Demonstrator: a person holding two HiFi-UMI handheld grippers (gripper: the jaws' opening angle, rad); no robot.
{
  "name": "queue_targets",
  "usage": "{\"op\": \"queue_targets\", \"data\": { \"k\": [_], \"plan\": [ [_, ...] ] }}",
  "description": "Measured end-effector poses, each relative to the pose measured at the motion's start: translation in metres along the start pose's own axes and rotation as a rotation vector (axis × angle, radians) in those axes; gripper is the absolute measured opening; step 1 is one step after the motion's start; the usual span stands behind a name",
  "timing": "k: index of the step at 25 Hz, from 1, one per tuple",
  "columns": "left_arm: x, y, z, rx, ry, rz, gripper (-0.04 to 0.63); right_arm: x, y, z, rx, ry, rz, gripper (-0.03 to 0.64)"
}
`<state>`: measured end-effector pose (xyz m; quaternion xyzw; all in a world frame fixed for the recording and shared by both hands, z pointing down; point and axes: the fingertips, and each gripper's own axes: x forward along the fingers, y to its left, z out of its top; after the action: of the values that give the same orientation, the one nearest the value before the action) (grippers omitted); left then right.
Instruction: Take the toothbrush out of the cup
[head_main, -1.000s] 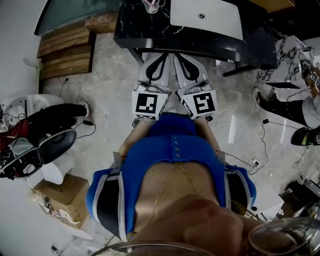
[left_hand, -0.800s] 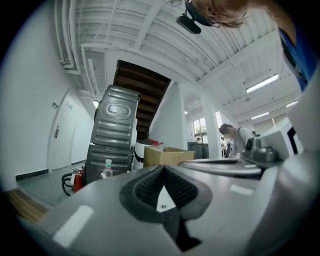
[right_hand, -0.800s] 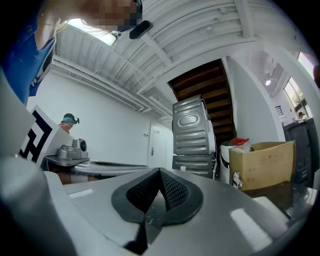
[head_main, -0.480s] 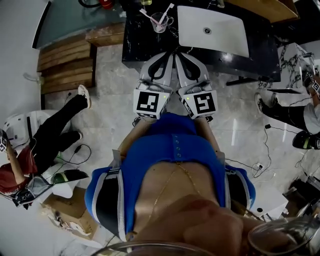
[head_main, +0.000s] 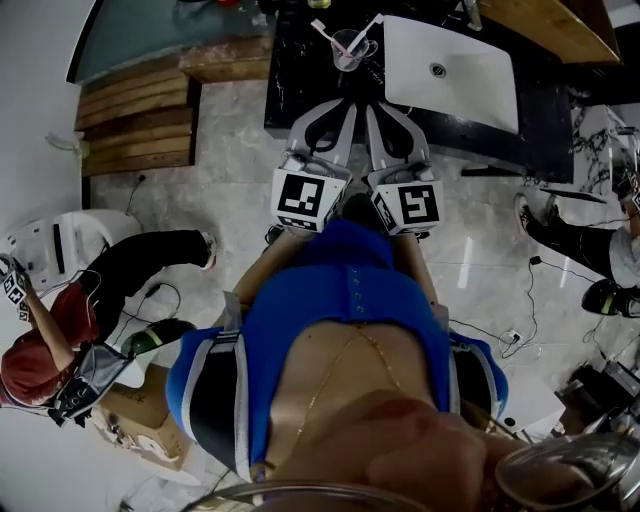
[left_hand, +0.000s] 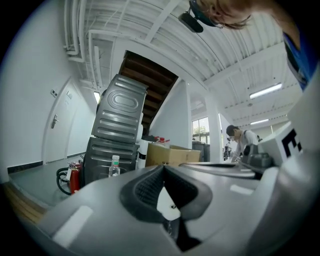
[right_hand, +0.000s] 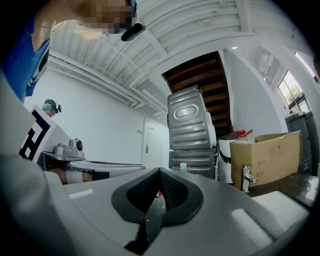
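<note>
A clear cup (head_main: 349, 45) stands on the black marble counter (head_main: 300, 70), just left of a white sink (head_main: 450, 72). A pink toothbrush (head_main: 325, 30) and a white toothbrush (head_main: 372, 24) lean out of it. My left gripper (head_main: 338, 106) and right gripper (head_main: 379, 108) are held side by side at the counter's near edge, pointing at the cup and short of it. Both are shut with nothing between the jaws. The left gripper (left_hand: 162, 169) and right gripper (right_hand: 160, 172) views show the dark pads pressed together; the cup is hidden in both.
Wooden boards (head_main: 135, 110) lie left of the counter. A person (head_main: 70, 340) sits on the floor at the left by a cardboard box (head_main: 140, 420); another person's legs (head_main: 585, 235) are at the right. A faucet (right_hand: 245, 177) and stacked grey machines (right_hand: 190, 137) stand behind the counter.
The counter, cup and sink have come further into the head view as I closed in. Both grippers stay shut and together. The person on the left has shifted on the floor.
</note>
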<state>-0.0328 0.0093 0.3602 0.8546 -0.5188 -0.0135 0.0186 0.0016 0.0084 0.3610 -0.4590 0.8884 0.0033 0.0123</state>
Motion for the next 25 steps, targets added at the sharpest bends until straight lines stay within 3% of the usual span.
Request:
{"op": "queue_targets", "data": {
  "k": [7, 17, 25],
  "plan": [
    [0.015, 0.023, -0.01, -0.028, 0.017, 0.055, 0.003, 0.029, -0.007, -0.011, 0.006, 0.027, 0.046, 0.002],
    [0.081, 0.047, -0.005, -0.044, 0.031, 0.175, 0.003, 0.082, -0.063, -0.006, -0.008, 0.035, 0.158, 0.002],
    [0.107, 0.065, -0.028, -0.046, 0.07, 0.264, 0.003, 0.098, -0.091, -0.03, 0.017, 0.067, 0.204, 0.002]
  ]
}}
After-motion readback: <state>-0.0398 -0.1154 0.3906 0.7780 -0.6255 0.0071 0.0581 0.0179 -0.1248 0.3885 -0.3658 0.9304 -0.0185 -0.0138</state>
